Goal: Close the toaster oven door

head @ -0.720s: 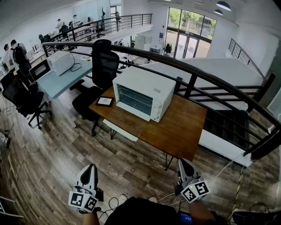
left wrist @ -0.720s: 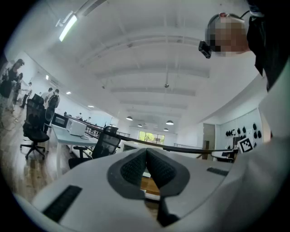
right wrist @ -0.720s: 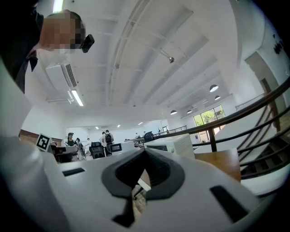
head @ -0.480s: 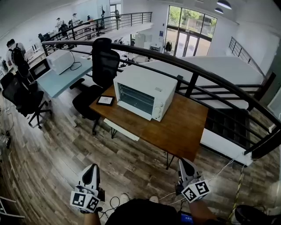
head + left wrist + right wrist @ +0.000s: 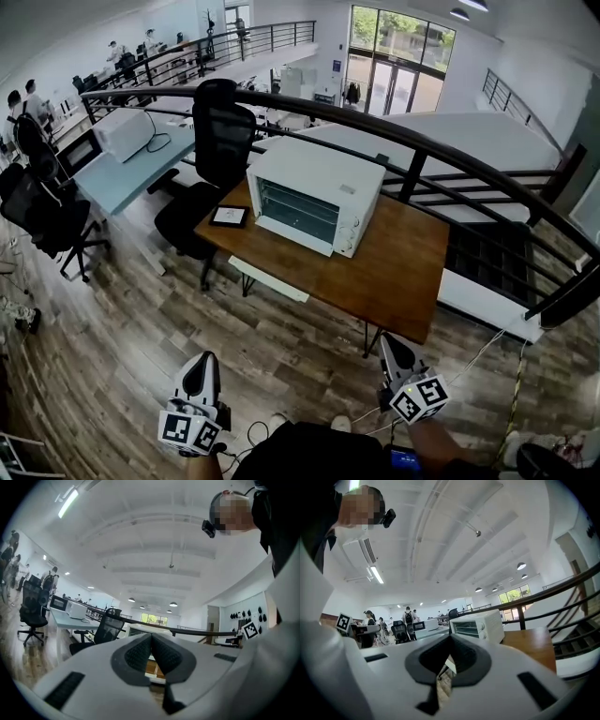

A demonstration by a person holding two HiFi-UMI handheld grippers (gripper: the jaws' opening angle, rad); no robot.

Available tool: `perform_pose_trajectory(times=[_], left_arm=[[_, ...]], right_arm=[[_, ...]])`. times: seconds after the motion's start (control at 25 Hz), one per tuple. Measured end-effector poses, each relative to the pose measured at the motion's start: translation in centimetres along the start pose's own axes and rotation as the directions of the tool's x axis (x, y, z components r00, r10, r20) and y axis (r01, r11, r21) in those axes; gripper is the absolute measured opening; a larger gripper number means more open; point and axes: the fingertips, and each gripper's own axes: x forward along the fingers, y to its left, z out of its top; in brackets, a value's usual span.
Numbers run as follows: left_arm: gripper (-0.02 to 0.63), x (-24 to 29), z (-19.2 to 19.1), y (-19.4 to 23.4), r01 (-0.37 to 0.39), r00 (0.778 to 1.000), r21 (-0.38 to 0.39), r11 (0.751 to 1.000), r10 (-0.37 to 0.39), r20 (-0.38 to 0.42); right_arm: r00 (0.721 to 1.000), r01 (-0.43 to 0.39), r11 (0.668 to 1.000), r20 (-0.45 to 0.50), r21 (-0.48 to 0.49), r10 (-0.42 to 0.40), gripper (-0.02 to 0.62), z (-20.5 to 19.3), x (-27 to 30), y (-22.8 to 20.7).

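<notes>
A white toaster oven [image 5: 314, 192] stands on the wooden table [image 5: 394, 272], its glass door [image 5: 298, 210] upright against the front. The right gripper view shows the same oven [image 5: 479, 623] beyond the jaws. Both grippers hang low by the person's body, well short of the table. My left gripper [image 5: 200, 364] is shut with nothing between its pads [image 5: 140, 652]. My right gripper [image 5: 387, 345] is likewise shut and empty, its pads [image 5: 461, 654] pressed together and pointing toward the table.
A small framed tablet [image 5: 228, 217] lies on the table's left end. Behind it stands a black office chair [image 5: 220, 131], and a black railing [image 5: 422, 155] curves behind the table. A pale desk [image 5: 131, 169] with another appliance and more chairs sits at left. Cables lie on the wood floor.
The head view has shifted a little, so the table and oven sit slightly lower and nearer in the picture. Both grippers stay shut and have sunk slightly toward the bottom edge.
</notes>
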Motion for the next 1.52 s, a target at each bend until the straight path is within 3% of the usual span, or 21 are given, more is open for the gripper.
perform_pose_trajectory(times=[0.52,0.76,1.2,1.52], left_arm=[[0.011,2.1,0.4,5.9,0.086,0.995,0.005,0.996,-0.086,-0.043],[0.011,5.0,-0.9,6.8,0.077,0.994,-0.003,0.997,-0.077,-0.071],[0.01,13.3,-3.1,6.7,-0.024,0.996,-0.017,1.0,0.023,-0.084],[0.011,18.2,-8.4,5.3,-0.063,0.98,-0.021,0.998,0.058,-0.189]], right_arm=[[0.994,0.11,0.994,0.003,0.01,-0.11,-0.003,-0.6,3.8,3.2],[0.993,0.114,0.993,-0.013,0.02,-0.114,-0.003,-1.4,5.9,1.1],[0.998,-0.013,0.998,-0.064,-0.059,0.009,-0.003,-0.8,14.8,-3.6],[0.985,-0.131,0.99,-0.124,-0.054,0.123,-0.003,-1.7,19.2,-5.7]])
